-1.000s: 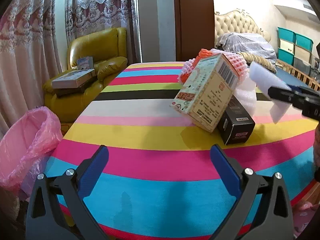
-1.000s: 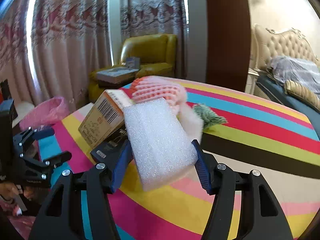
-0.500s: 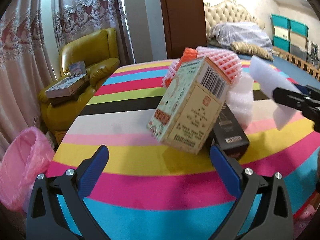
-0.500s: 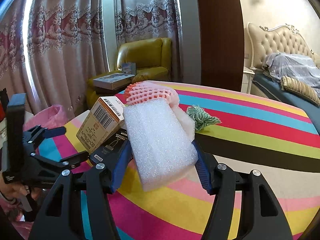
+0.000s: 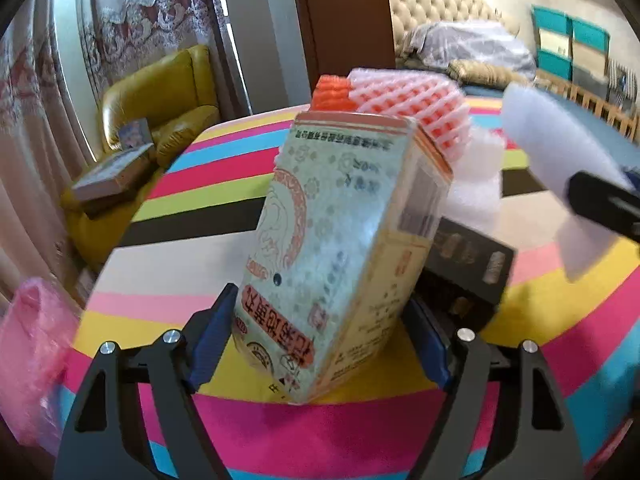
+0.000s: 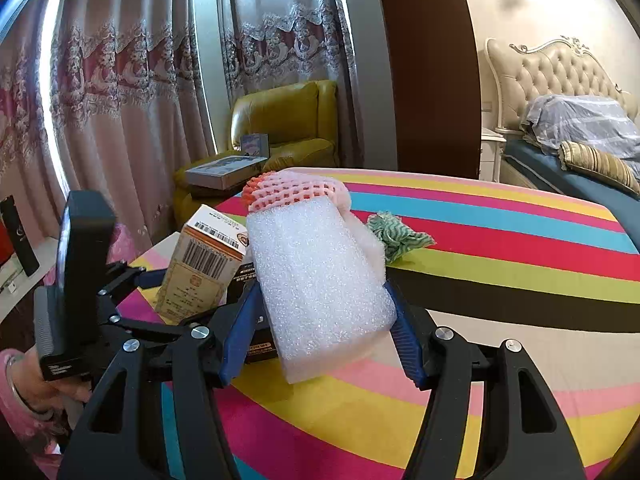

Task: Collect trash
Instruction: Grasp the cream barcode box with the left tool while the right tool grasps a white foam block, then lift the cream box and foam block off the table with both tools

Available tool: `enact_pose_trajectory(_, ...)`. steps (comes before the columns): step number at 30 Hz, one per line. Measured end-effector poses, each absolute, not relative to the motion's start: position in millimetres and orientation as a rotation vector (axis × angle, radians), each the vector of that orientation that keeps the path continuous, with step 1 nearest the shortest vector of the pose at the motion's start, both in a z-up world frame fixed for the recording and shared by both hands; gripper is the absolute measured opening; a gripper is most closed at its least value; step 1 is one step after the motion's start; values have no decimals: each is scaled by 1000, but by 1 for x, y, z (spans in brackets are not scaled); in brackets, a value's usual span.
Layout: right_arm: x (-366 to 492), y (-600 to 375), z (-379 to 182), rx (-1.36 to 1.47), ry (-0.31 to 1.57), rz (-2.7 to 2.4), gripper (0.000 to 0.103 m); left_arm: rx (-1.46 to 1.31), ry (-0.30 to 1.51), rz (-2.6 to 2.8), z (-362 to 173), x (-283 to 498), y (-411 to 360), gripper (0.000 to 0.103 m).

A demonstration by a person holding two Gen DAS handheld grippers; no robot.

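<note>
A pale printed carton (image 5: 340,248) leans tilted on a black box (image 5: 468,264) on the striped table (image 5: 168,280). My left gripper (image 5: 320,332) is closing on the carton, and both blue pads sit against its sides. In the right wrist view the same carton (image 6: 200,268) stands between the left gripper's fingers (image 6: 132,276). My right gripper (image 6: 320,300) is shut on a white foam block (image 6: 316,276) and holds it above the table; the foam block (image 5: 552,148) also shows at the right of the left wrist view. A pink foam net (image 6: 296,190) lies behind the carton.
A pink trash bag (image 5: 32,356) hangs by the table's left edge. A green crumpled cloth (image 6: 396,236) lies further along the table. A yellow armchair (image 6: 288,120) with boxes on it stands by the curtains, and a bed (image 6: 580,128) is at the right.
The left gripper moved forward up to the carton and its jaws narrowed around it. The right gripper stayed nearly still with the foam block.
</note>
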State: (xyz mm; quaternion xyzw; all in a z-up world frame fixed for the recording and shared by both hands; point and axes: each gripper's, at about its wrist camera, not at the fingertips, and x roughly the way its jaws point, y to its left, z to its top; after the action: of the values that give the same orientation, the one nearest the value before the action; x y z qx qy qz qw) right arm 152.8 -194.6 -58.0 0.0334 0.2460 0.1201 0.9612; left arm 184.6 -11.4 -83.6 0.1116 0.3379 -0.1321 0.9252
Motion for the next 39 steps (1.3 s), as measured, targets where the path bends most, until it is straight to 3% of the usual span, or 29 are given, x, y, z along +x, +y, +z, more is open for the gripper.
enact_pose_trajectory(10,149,-188,-56,38,477,242,59,163,592,-257,-70,138,8,76)
enact_pose_trajectory(13,149,-187,-56,31,480,241,59,153,585,-257,-69,131,11,65)
enact_pose_trajectory(26,148,-184,-55,27,489,234,59,75,666,-242,-75,158,20,64)
enact_pose_trajectory(39,131,-170,-53,-4,466,269,59,73,567,-251,-62,121,27,60)
